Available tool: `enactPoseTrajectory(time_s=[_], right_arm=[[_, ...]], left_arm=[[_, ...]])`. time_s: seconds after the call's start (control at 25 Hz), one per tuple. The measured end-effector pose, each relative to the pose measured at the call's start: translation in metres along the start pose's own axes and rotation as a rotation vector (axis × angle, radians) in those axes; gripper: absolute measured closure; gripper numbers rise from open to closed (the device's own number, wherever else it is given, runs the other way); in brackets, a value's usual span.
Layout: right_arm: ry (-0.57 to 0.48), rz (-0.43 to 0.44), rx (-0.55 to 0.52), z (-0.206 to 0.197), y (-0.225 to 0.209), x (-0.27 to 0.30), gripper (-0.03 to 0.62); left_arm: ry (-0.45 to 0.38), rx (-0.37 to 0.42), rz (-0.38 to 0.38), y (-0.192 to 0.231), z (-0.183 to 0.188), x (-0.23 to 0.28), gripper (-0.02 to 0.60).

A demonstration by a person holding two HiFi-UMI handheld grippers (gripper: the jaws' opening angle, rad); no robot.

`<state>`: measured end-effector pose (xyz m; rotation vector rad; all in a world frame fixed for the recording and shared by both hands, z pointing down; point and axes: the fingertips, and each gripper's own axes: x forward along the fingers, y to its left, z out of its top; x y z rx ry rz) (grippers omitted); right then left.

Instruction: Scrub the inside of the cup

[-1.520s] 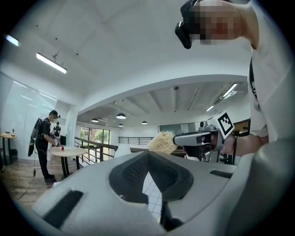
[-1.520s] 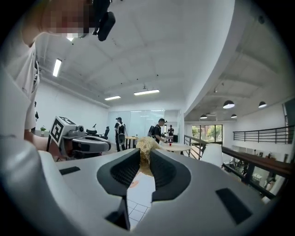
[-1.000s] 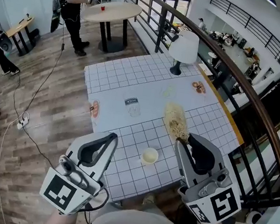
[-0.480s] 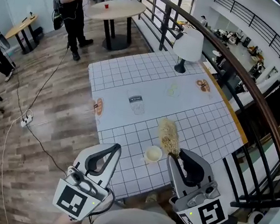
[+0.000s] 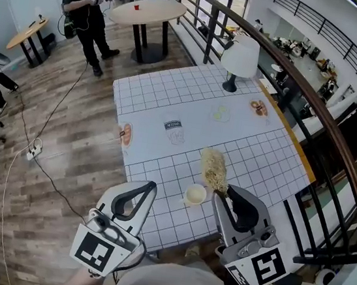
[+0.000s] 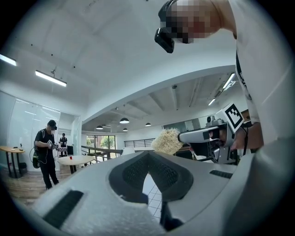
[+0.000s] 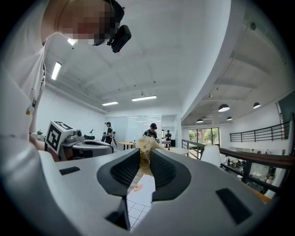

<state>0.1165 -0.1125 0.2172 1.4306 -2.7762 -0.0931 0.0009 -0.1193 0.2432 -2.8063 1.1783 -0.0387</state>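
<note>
The white gridded table (image 5: 171, 98) is carrying the work, and that work is looking barely begun: both tools are hovering over its near edge, nothing is bracing the cup and nothing is reaching into it, so by my reading the steadying, the entry and the scrubbing round the inner wall are all remaining to be done. The right gripper (image 7: 144, 163) is clamping its jaws on the root of a straw-coloured fibrous scrubber (image 5: 214, 168), whose bushy end is sticking out ahead over the cloth. The left gripper (image 6: 148, 159) is carrying nothing, its jaws pressing together at the tips. The scrubber is hanging just beside the cup, outside it. The small pale cup (image 5: 195, 194) is standing upright, mouth up, near the table's front edge, sitting between the two grippers and nearer the right one
</note>
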Motion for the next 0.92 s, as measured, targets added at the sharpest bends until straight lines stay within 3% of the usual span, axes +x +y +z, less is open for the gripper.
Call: enactPoseTrajectory(time_s=[0.92], right_arm=[[0.007,0.013,-0.018,0.0005,0.0047,0.0005,0.522]], left_arm=[[0.039,-0.014,-0.012,-0.0004,-0.0037,-0.0040,0.569]])
